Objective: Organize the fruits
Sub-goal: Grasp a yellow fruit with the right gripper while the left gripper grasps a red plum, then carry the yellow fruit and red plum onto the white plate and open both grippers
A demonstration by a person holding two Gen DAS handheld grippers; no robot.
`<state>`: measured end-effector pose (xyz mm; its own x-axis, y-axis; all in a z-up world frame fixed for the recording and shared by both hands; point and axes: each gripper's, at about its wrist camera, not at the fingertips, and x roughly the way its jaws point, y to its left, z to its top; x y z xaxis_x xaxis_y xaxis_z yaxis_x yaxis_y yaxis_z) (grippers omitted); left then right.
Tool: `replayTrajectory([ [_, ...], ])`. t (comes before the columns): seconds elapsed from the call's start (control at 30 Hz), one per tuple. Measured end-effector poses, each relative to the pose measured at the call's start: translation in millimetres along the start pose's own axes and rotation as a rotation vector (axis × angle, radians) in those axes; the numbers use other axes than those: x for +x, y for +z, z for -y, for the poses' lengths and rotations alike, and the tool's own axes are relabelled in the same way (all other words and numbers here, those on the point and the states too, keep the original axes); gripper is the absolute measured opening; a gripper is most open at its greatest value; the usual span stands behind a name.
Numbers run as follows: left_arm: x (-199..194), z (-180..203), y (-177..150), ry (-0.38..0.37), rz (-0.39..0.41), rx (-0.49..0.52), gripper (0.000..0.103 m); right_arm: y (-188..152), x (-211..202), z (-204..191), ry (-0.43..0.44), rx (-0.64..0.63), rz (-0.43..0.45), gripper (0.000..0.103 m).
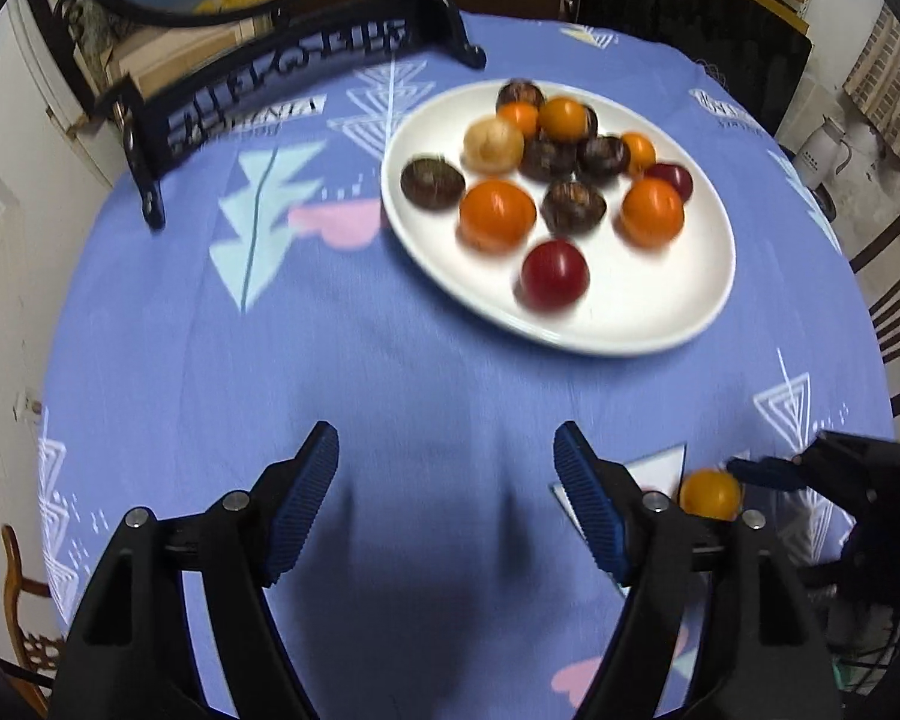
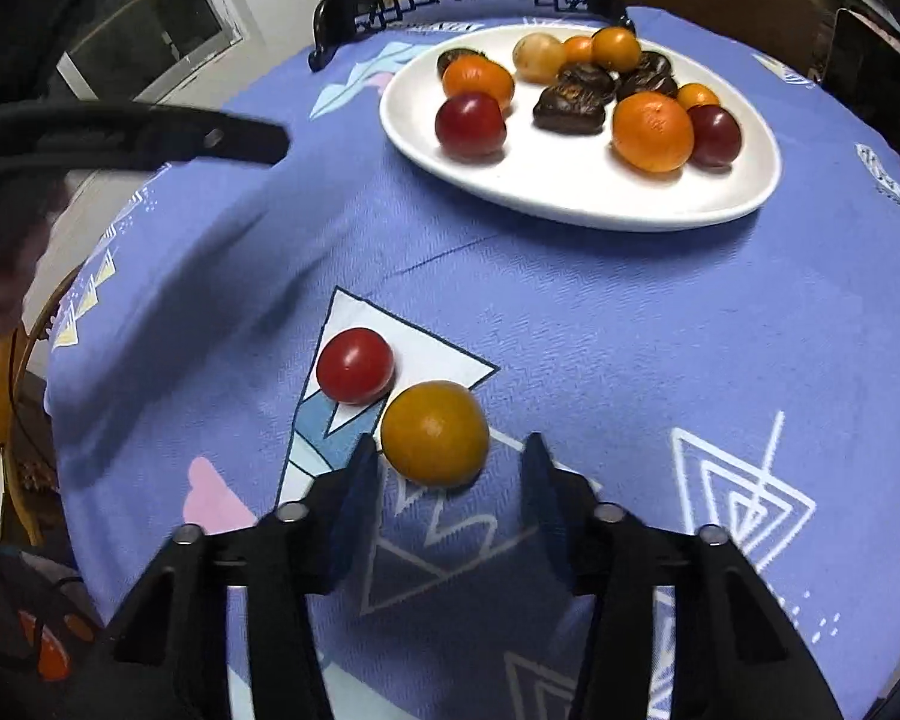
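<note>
My right fingers [image 2: 450, 474] stand open beside the round yellow-orange fruit [image 2: 435, 433] near the worktop's front edge, left fingers [image 1: 444, 498] open and empty; next, close squarely on it.

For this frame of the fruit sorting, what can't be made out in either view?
- Left wrist view: the red fruit on the cloth is not visible; the left gripper covers that area, and the yellow-orange fruit shows only partly behind its finger.
- Left wrist view: motion blur smears the plate, so the dark fruits cannot be identified.
- Right wrist view: whether the right gripper touches the yellow-orange fruit is unclear.
</note>
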<state>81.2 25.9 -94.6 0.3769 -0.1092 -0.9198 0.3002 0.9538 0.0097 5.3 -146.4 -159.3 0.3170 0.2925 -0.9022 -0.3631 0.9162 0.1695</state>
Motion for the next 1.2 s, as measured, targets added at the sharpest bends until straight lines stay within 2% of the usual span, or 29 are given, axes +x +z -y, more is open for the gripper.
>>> replayTrajectory([
  [0.07,1.1,2.3,-7.3,-0.011,-0.012,0.002,0.072,-0.6,3.2,-2.5,0.009,-0.001,0.005,0.036],
  [0.17,2.4,13.4,-17.6,-0.027,-0.022,0.026,0.072,-0.6,2.5,-4.0,0.013,0.008,0.002,0.036],
  [0.37,12.2,58.5,-34.8,-0.077,-0.053,0.138,0.072,-10.5,-19.6,9.3,-0.013,0.061,0.029,0.036],
  [0.53,32.0,78.6,-37.9,-0.082,-0.087,0.150,0.072,-21.1,-28.3,22.8,-0.018,0.119,0.046,0.036],
  [0.67,46.6,83.8,-35.4,-0.080,-0.114,0.142,0.059,-25.9,-29.5,24.4,-0.015,0.136,0.049,0.036],
  [0.73,49.5,86.5,-35.6,-0.095,-0.121,0.147,0.045,-25.7,-28.3,25.1,-0.014,0.142,0.049,0.036],
  [0.8,47.1,89.6,-36.6,-0.127,-0.120,0.164,0.027,-26.3,-27.9,26.3,-0.013,0.146,0.050,0.036],
  [0.97,41.1,87.3,-36.4,-0.114,-0.121,0.168,0.026,-25.2,-28.8,26.0,-0.011,0.142,0.059,0.036],
  [1.2,23.4,72.6,-25.5,-0.080,-0.082,0.142,0.026,-22.9,-31.4,19.6,0.009,0.143,0.065,0.036],
])
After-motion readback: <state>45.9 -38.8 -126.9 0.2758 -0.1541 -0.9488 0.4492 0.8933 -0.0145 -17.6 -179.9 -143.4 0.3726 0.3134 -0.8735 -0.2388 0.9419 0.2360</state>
